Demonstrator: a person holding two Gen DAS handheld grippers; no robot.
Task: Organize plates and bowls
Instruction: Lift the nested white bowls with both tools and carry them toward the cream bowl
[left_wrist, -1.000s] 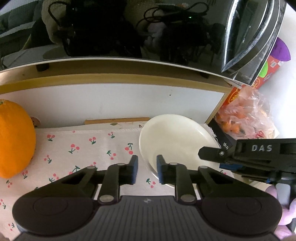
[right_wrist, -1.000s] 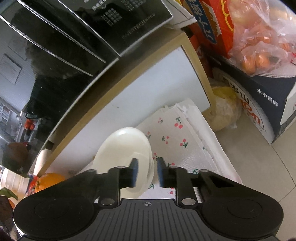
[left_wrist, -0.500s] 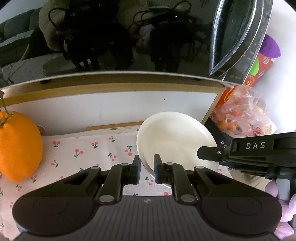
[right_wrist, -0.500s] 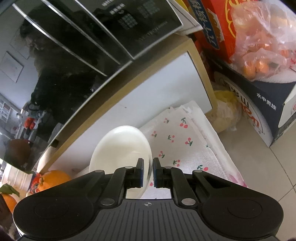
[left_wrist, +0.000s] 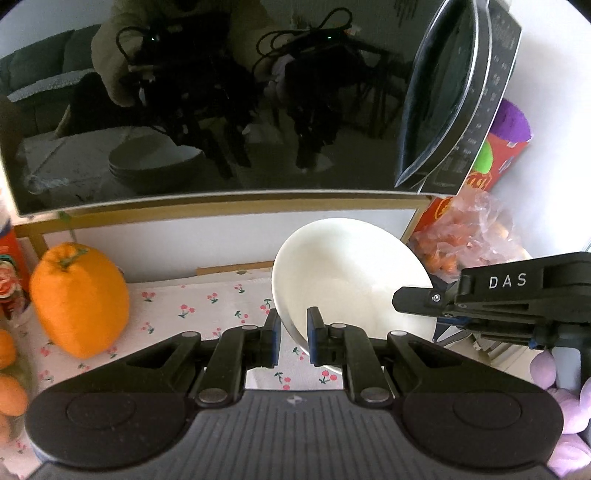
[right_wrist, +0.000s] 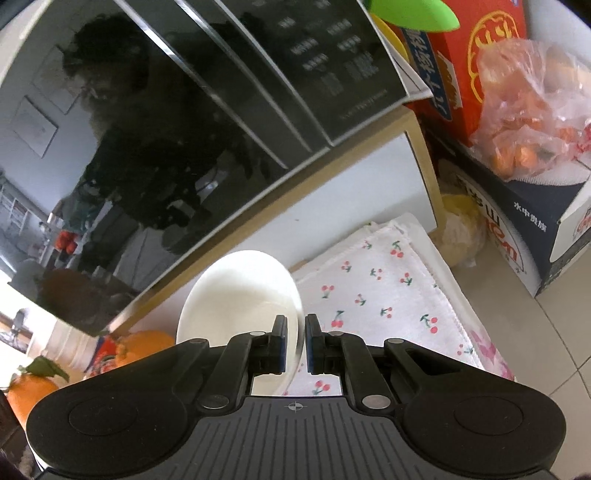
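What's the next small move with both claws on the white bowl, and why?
Probably lift it straight up together, keeping both grips level. The left claw and right claw are each shut on opposite edges of the white bowl, which sits tilted above the cherry-print cloth. The large orange fruit stands apart, so rising looks unobstructed.

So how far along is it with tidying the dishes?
Early, by the look of it. In hand: both the left gripper and the right gripper are shut on opposite rim edges of one white bowl, tilted above the cherry-print cloth. No finished stack shows directly, though stacked bowls appear reflected in the black appliance door. Left: setting this bowl down.
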